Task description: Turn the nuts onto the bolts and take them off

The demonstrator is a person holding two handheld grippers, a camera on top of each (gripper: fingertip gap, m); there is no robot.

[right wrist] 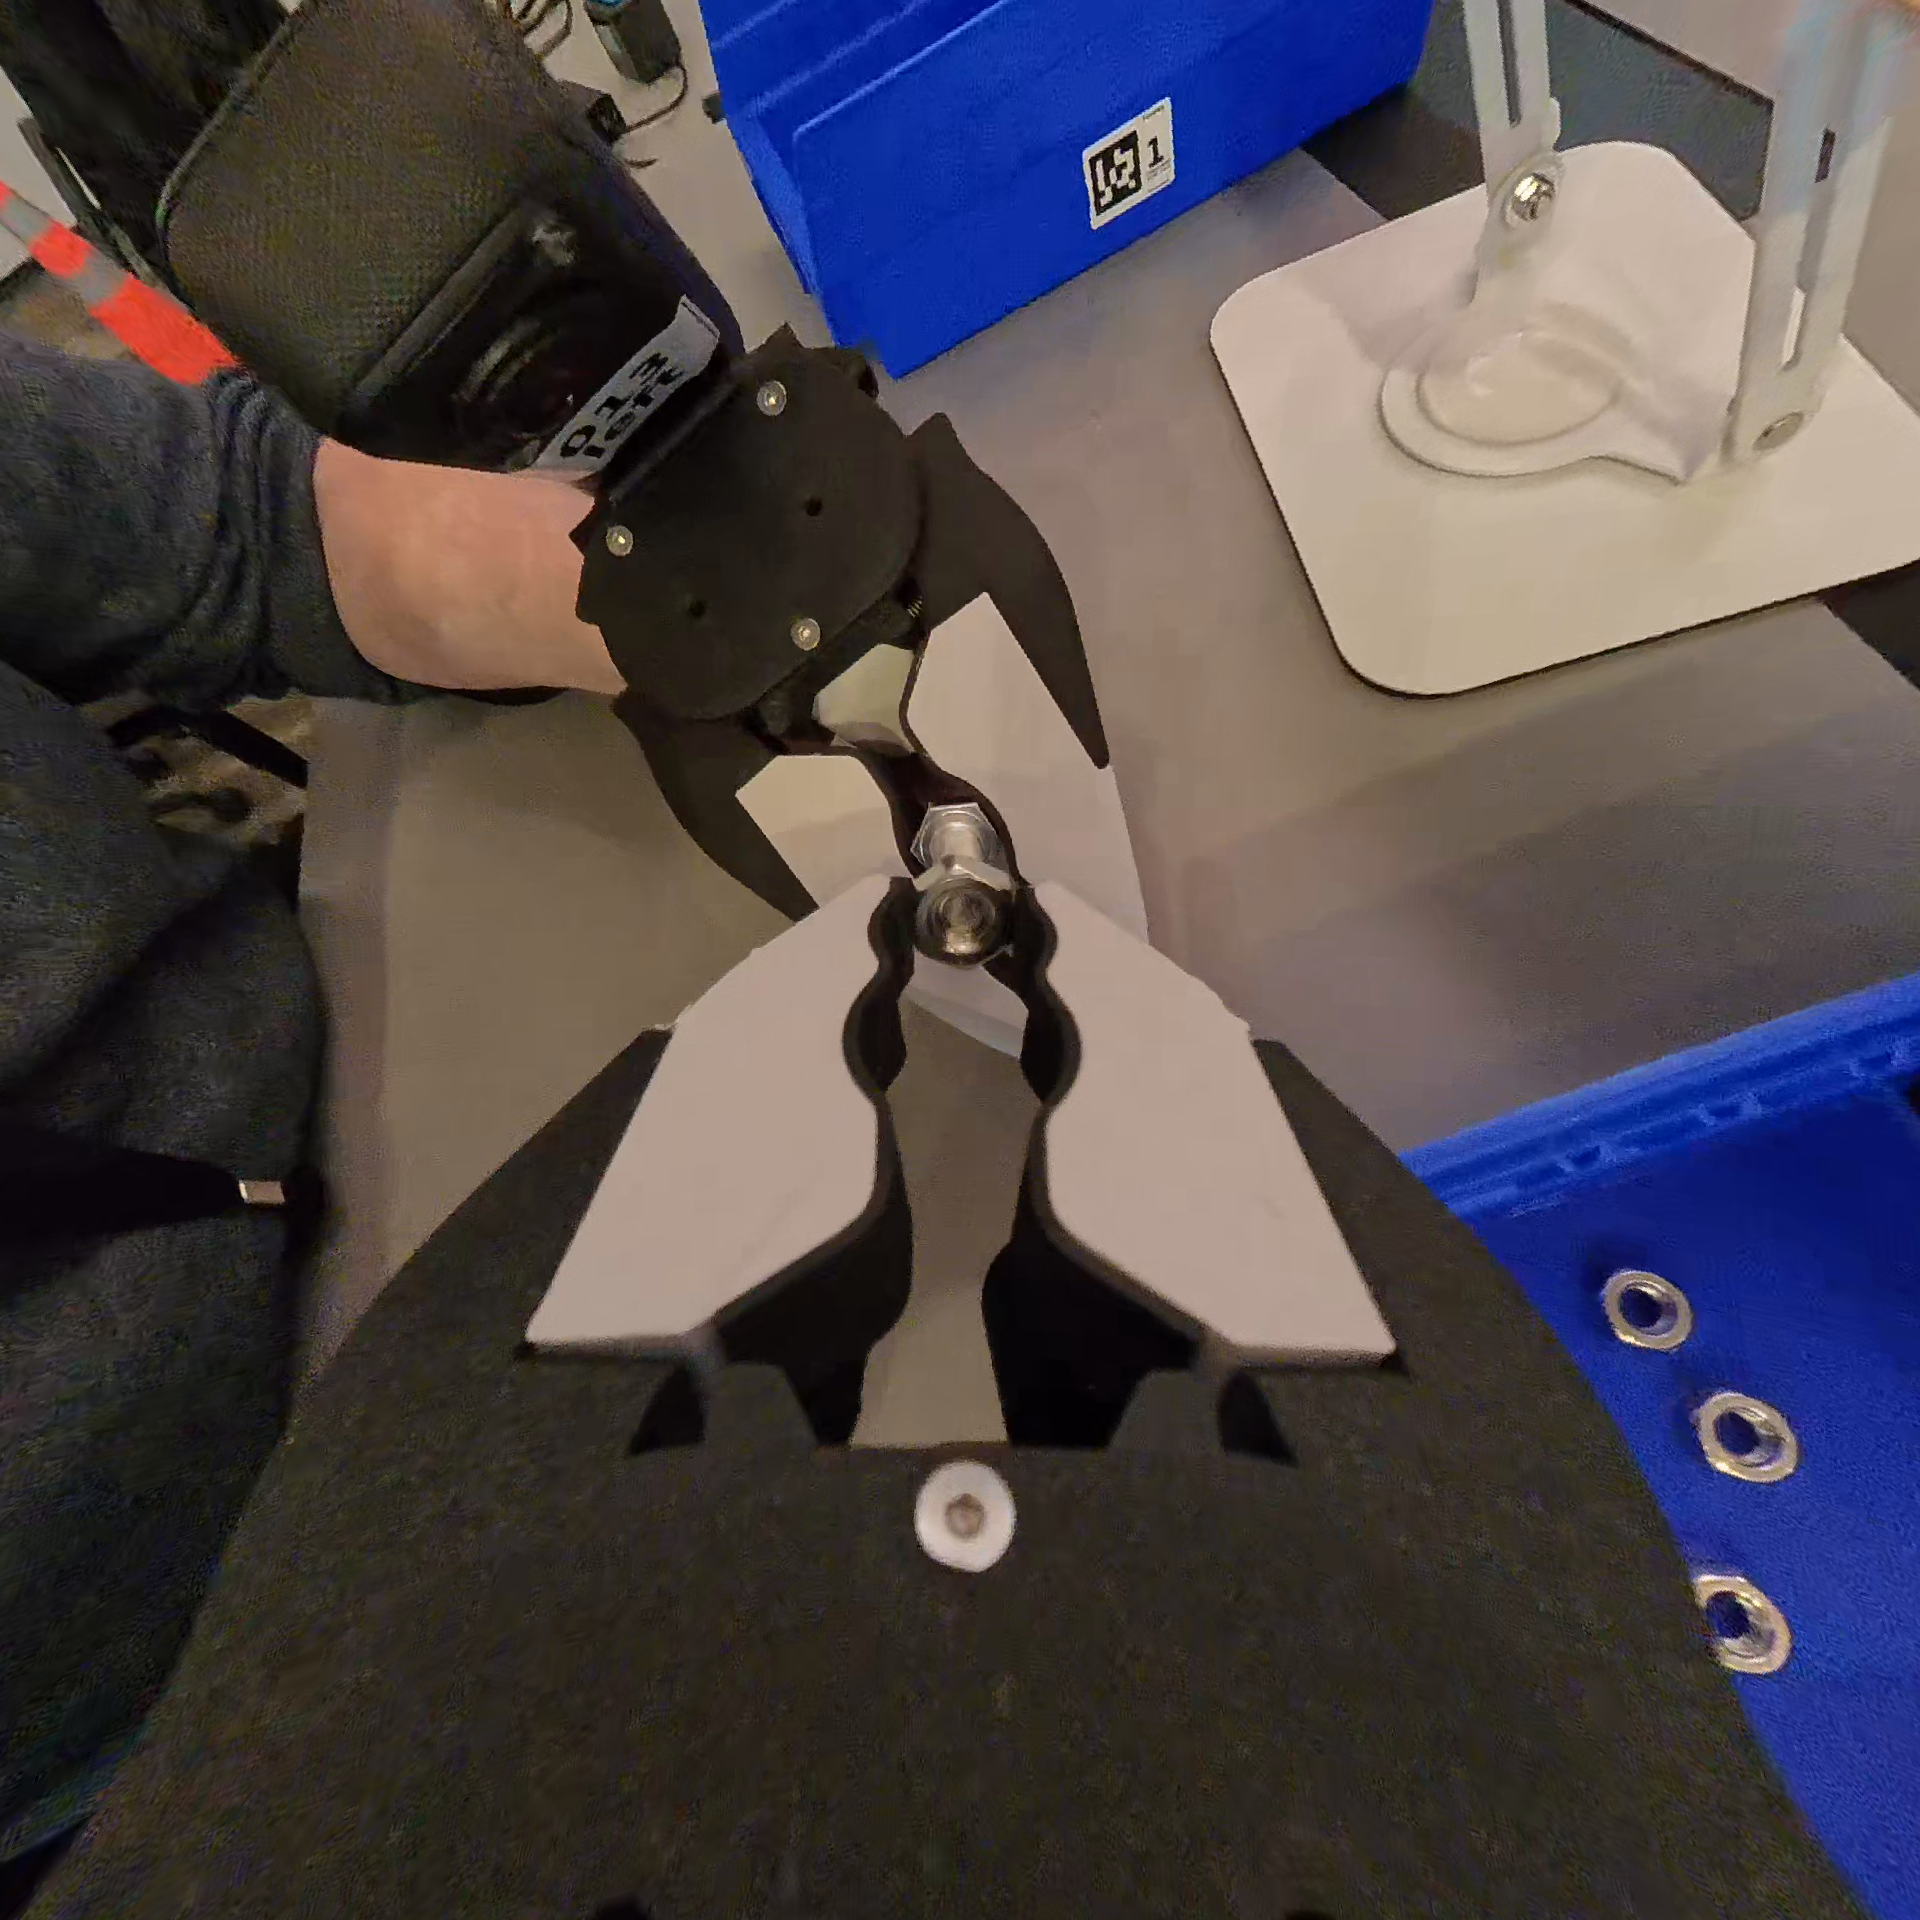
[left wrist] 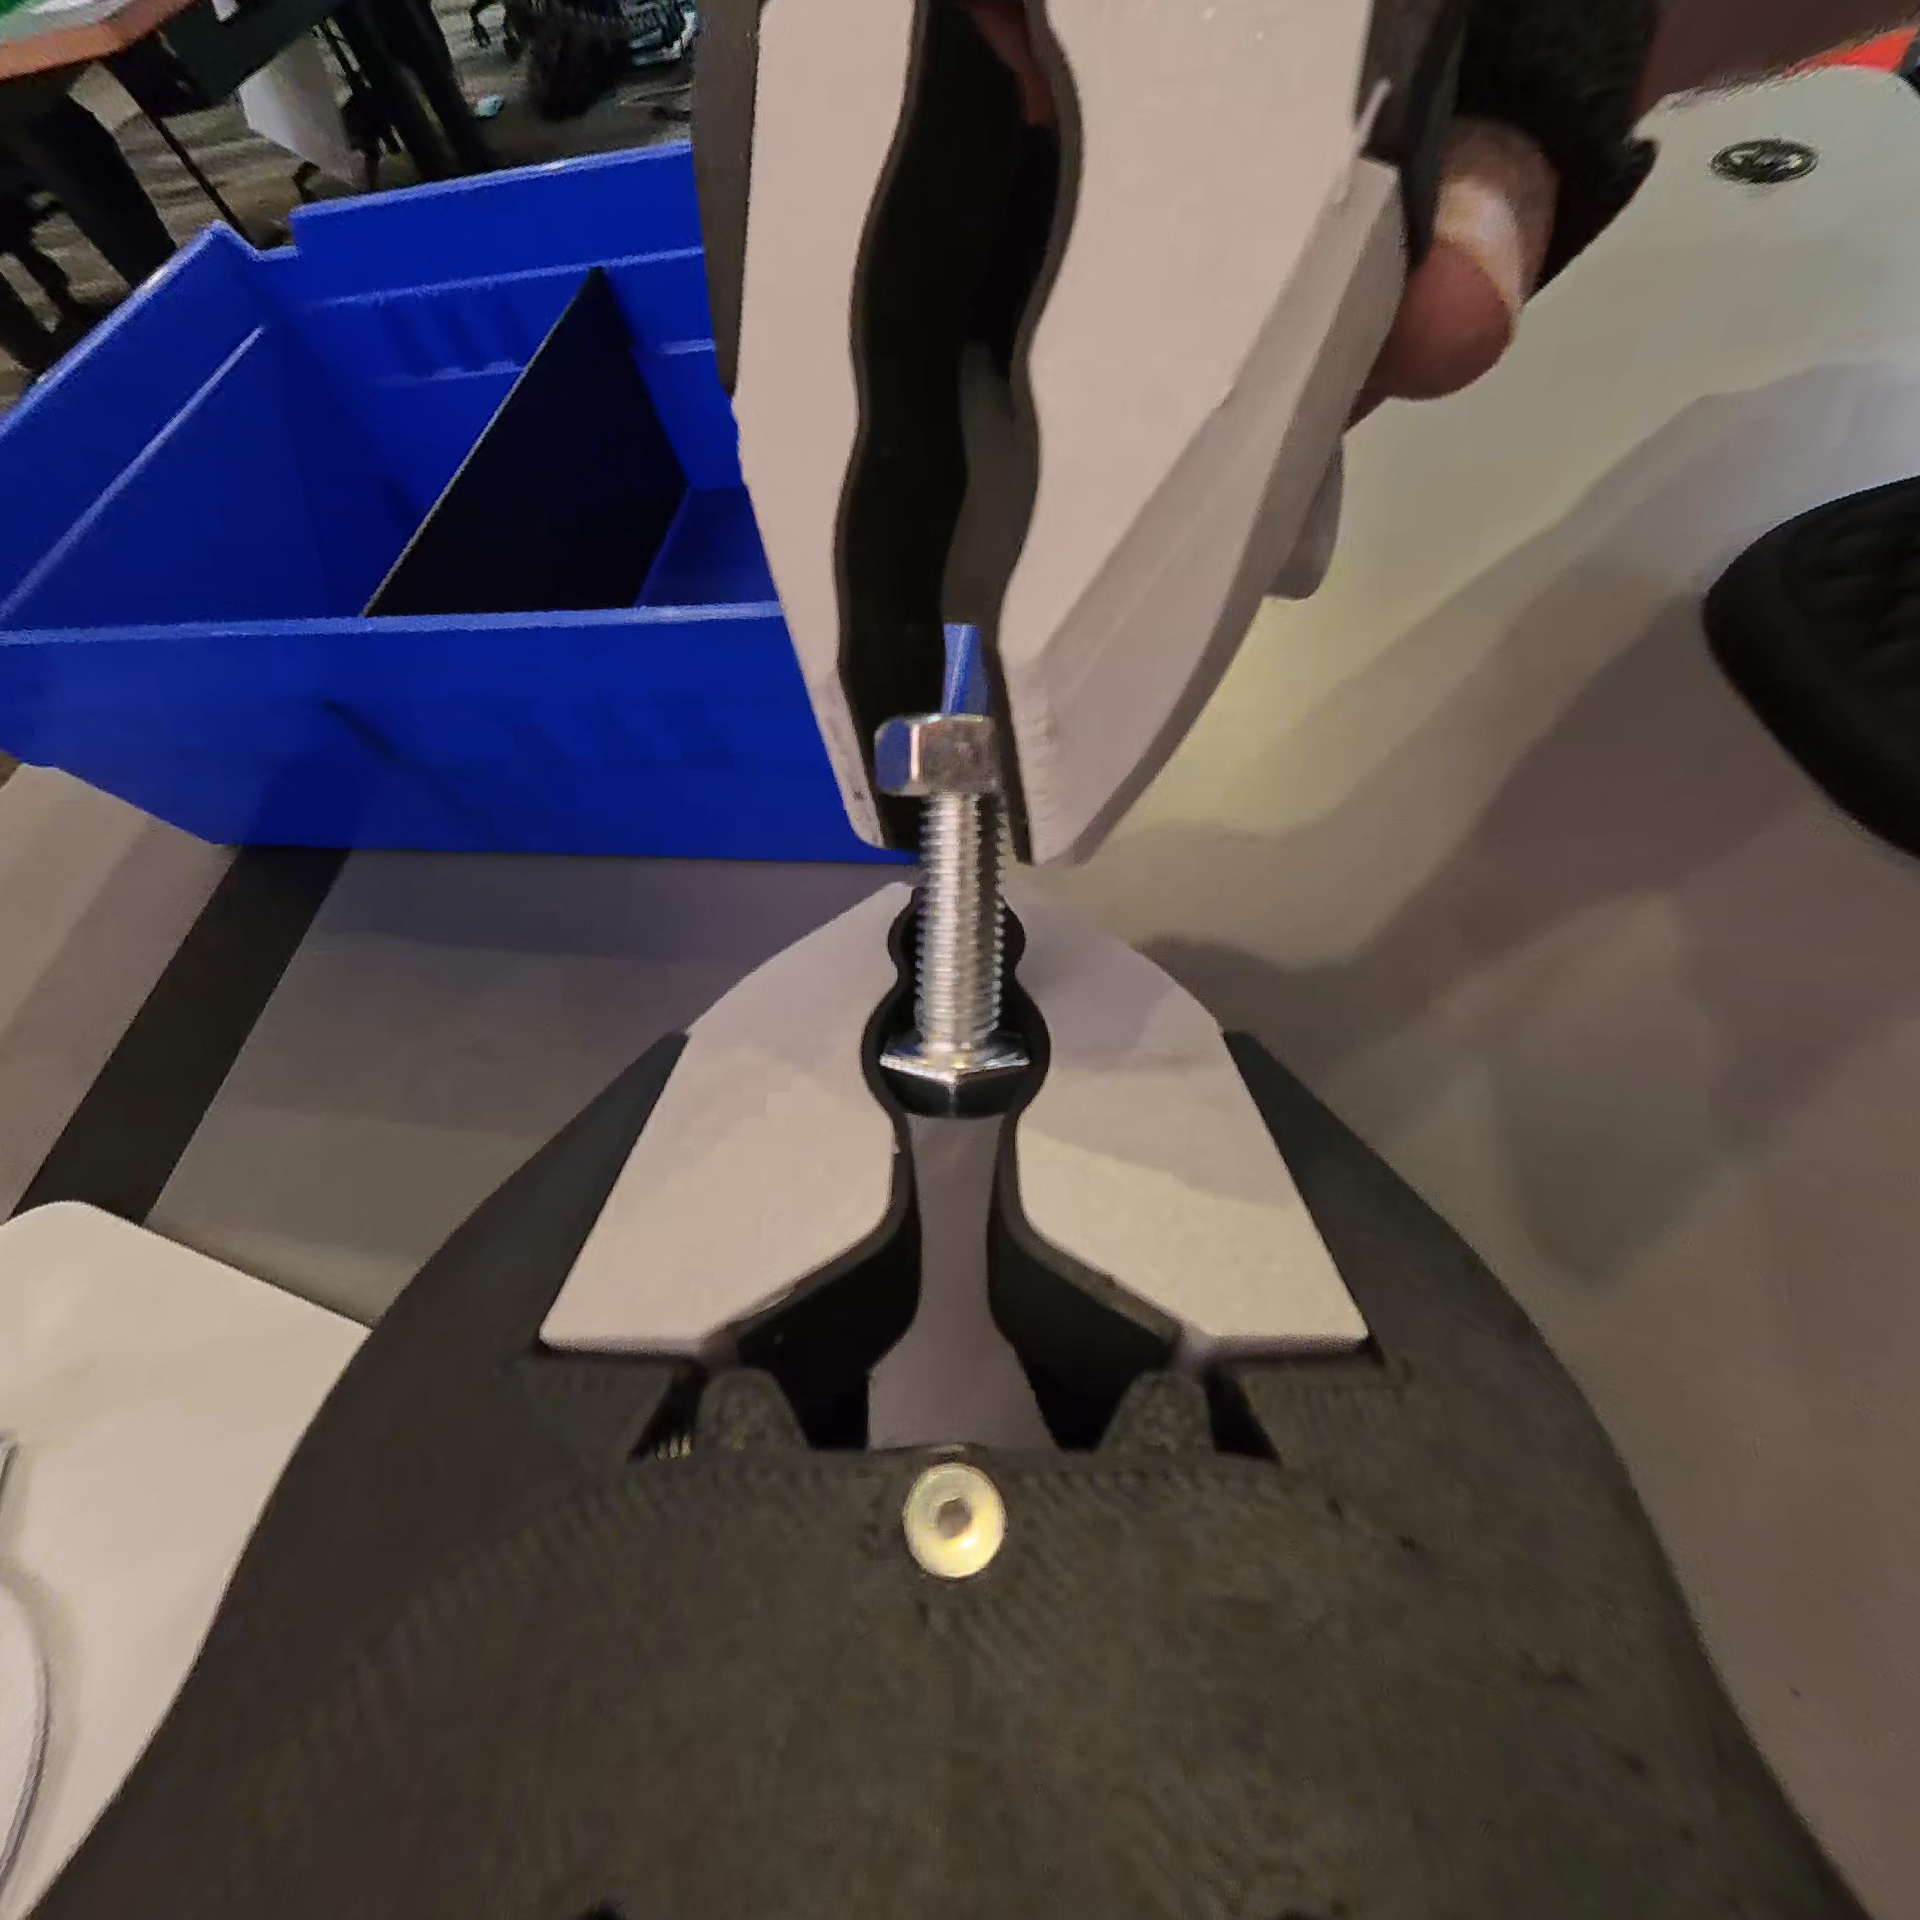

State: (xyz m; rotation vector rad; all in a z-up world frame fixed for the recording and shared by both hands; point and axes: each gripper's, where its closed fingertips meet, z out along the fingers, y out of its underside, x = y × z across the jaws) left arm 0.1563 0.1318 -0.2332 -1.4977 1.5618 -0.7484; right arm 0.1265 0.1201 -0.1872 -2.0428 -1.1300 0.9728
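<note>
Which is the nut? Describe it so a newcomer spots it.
Before the blue bin, two grippers meet on a silver bolt. The nut is the hex at its far end, in the right gripper; the head sits in the left gripper.

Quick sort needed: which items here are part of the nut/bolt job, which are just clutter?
In the job:
- silver threaded steel bolt, head end in the left gripper
- silver hex nut at its far end, held by the right gripper

Lying about:
- blue plastic divided bin
- white flat-based stand
- blue surface with metal eyelets
- grey table
</note>
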